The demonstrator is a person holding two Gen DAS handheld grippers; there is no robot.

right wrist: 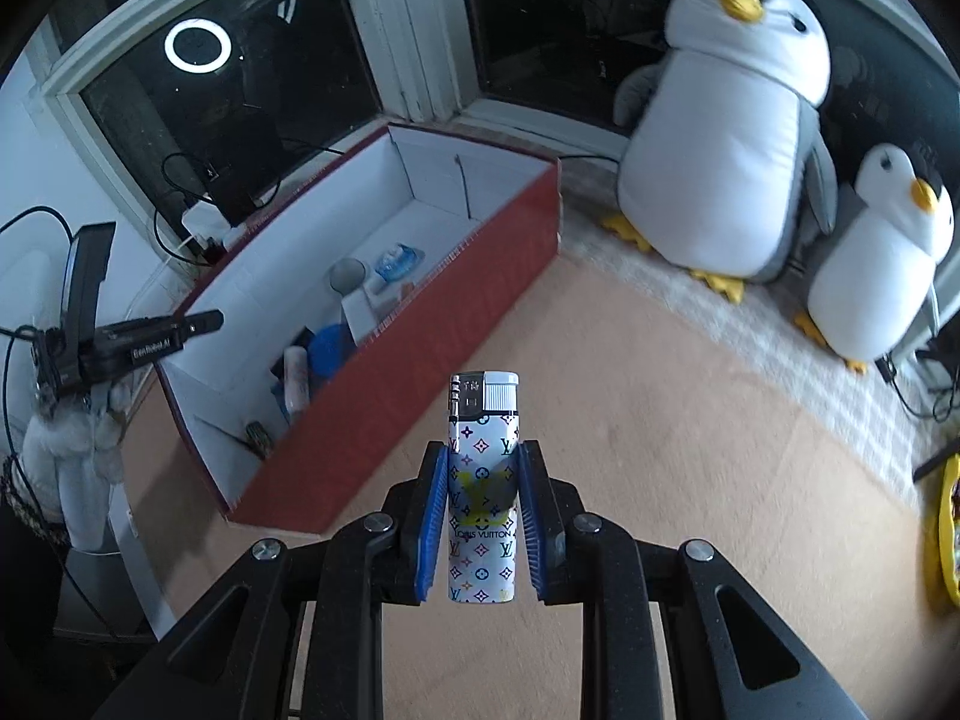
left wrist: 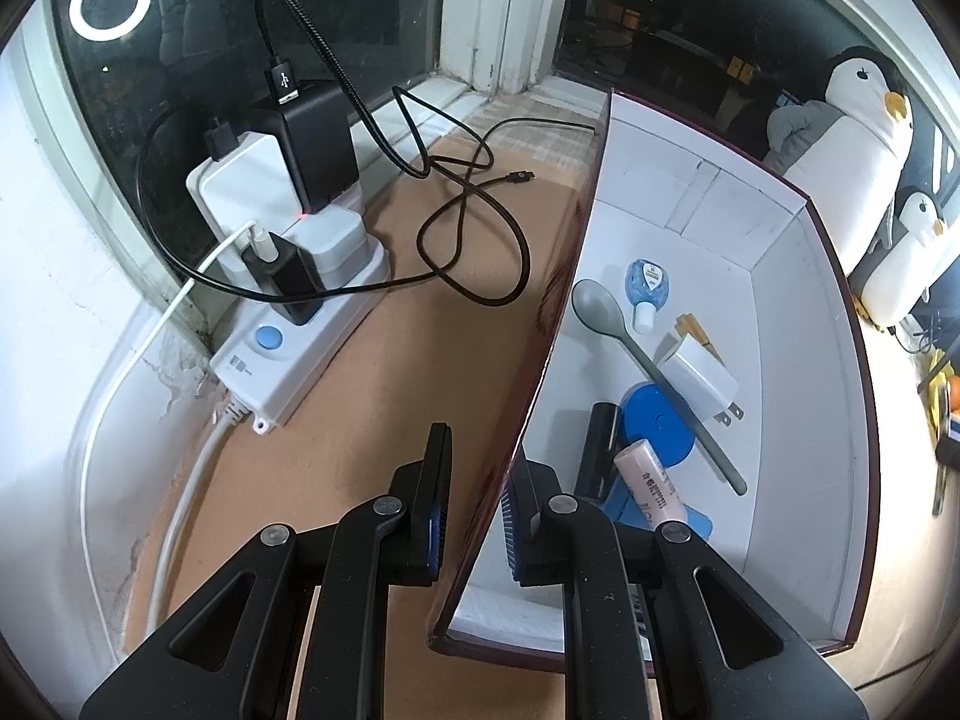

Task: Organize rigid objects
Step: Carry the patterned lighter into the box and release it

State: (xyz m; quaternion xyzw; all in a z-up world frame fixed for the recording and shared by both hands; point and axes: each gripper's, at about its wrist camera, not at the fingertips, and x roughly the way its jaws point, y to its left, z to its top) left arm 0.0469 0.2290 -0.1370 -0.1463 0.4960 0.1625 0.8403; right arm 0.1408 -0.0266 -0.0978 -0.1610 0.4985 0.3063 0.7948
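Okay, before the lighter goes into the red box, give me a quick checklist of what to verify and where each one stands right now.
1. Right gripper jaws clamped on the lighter: ok, both pads press its sides.
2. Lighter upright in the grip: ok, cap end points away from the camera.
3. Left gripper steadying the red box: ok, its jaws pinch the box's side wall.
4. Free floor inside the box: ok, the far end beyond the spoon is bare.
5. Lighter above the opening: not ok, it is over the brown surface beside the box.

White monogram-patterned lighter (right wrist: 482,498); red box (right wrist: 384,396), white inside.
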